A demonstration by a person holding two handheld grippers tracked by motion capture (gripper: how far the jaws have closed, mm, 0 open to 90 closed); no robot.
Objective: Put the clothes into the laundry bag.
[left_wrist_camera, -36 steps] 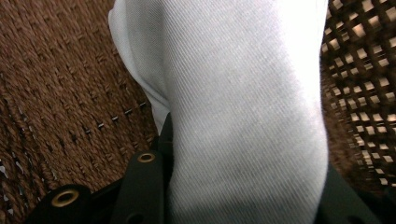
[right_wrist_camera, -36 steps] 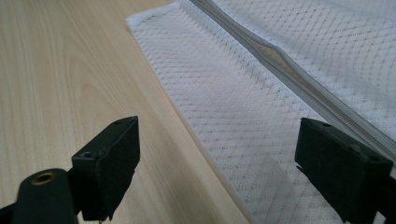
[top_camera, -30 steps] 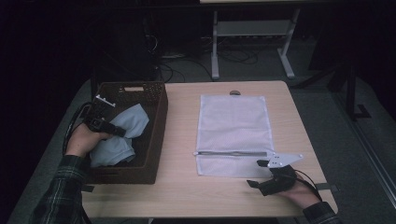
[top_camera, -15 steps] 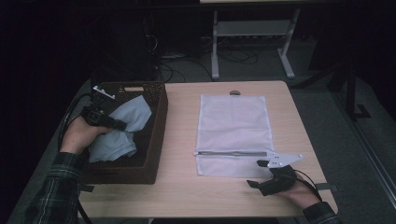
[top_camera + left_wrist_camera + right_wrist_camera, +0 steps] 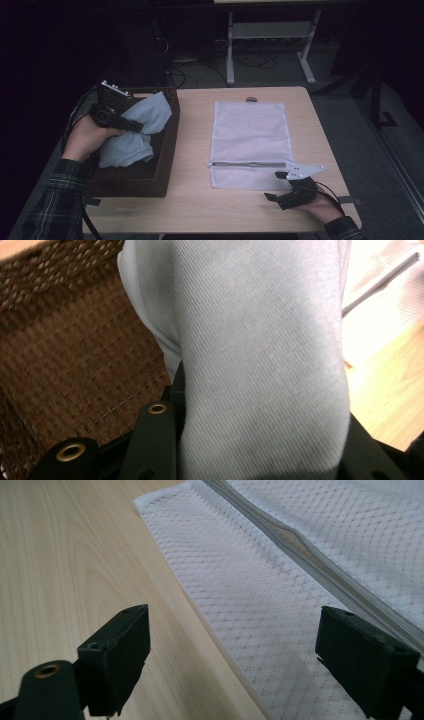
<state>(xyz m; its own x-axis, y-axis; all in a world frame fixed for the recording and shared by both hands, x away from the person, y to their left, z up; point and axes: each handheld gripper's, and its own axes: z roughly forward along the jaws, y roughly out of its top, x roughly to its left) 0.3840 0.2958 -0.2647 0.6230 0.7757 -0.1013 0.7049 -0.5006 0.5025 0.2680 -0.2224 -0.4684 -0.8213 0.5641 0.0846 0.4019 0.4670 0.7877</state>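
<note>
Over the basket (image 5: 150, 180), left claw (image 5: 131, 125) grips blue cloth (image 5: 135, 130); right claw (image 5: 280, 187) gapes.

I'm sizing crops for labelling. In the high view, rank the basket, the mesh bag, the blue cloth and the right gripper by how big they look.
1. Mesh bag and basket: too alike to rank.
2. Blue cloth, partly hidden by the left gripper.
3. Right gripper.

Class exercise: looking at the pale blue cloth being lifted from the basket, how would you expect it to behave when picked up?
Probably floppy: the cloth droops in folds from the left gripper into the basket. Likely light, since one pinch lifts it. Its fine weave suggests it will not slip easily, though that is uncertain.
</note>
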